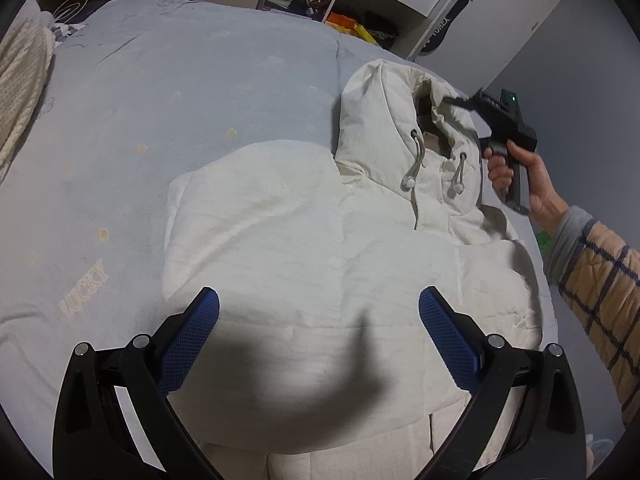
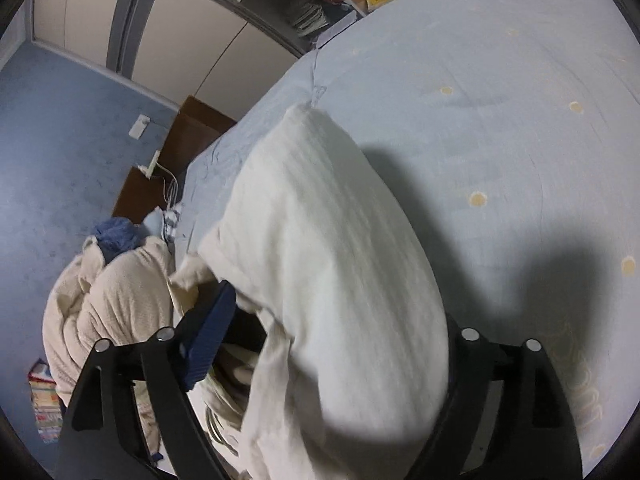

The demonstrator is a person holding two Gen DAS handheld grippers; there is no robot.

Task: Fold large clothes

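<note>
Puffy, soft jacket (image 1: pixel 320 240): right gripper (image 2: pixel 320 340) pinches hood (image 1: pixel 384 120) at 2 o'clock; left gripper (image 1: pixel 319 320) spread, hovering.

One white jacket (image 1: pixel 320 240) lies on one bed (image 1: pixel 160 100). Its hood (image 1: pixel 384 120) carries two drawstrings (image 1: pixel 416 156), each ending in one white toggle (two toggles in all). Two tools show: the left tool (image 1: pixel 319 332) with two blue pads (image 1: pixel 192 340), and the right tool (image 1: pixel 452 101) at two o'clock, held by one hand (image 1: pixel 524 180). In the right wrist view only one blue pad (image 2: pixel 210 340) of the right tool shows. One beige blanket heap (image 2: pixel 108 300) sits at nine o'clock there.
</note>
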